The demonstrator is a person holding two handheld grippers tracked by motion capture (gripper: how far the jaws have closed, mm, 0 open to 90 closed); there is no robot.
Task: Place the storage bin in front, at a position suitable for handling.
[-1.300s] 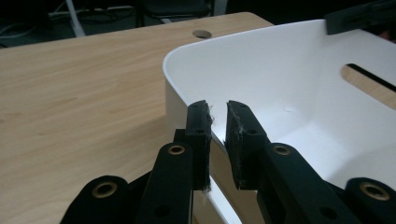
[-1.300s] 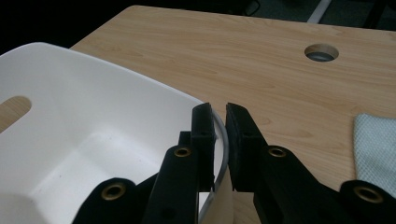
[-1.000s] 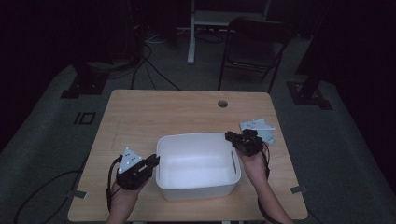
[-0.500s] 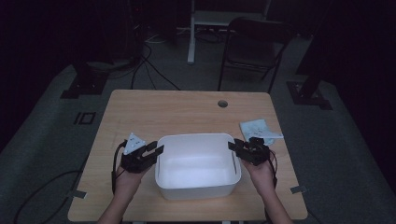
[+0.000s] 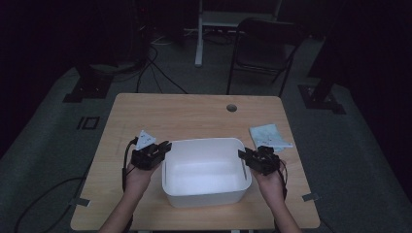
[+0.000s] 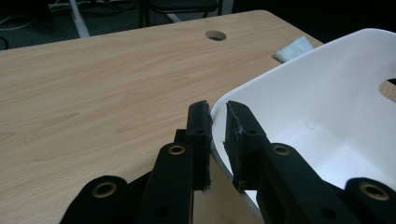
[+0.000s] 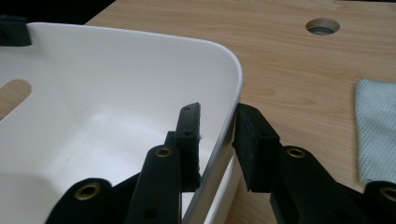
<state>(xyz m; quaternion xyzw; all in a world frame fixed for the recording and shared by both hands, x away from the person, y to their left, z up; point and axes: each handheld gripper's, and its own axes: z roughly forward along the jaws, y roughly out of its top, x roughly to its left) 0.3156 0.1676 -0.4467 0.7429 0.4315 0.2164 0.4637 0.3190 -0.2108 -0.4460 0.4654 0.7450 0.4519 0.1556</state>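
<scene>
A person is standing at the near edge of the desk point(image 5: 194, 111), holding a gripper in each hand and working on a white plastic tub point(image 5: 204, 191) that is sitting near the middle of the near edge.

The left gripper point(image 5: 164, 147) is sitting at the tub's left rim, towards its far corner. In the left gripper view its jaws have just been closing, with one outside the wall and one inside, and the thin white rim point(image 6: 219, 105) is running between them. They are pinched nearly together on that wall, so it is looking clamped.

The right gripper point(image 5: 244, 155) is meeting the opposite rim. In the right gripper view its jaws have just been closing too, straddling the tub's curved corner point(image 7: 236, 88), one pad inside and one outside, gripping the wall.

A folded pale cloth point(image 5: 270, 136) is lying near the right edge of the desk, just beyond the right gripper and apart from the tub. A round cable hole point(image 5: 231, 107) is showing towards the far edge.
</scene>
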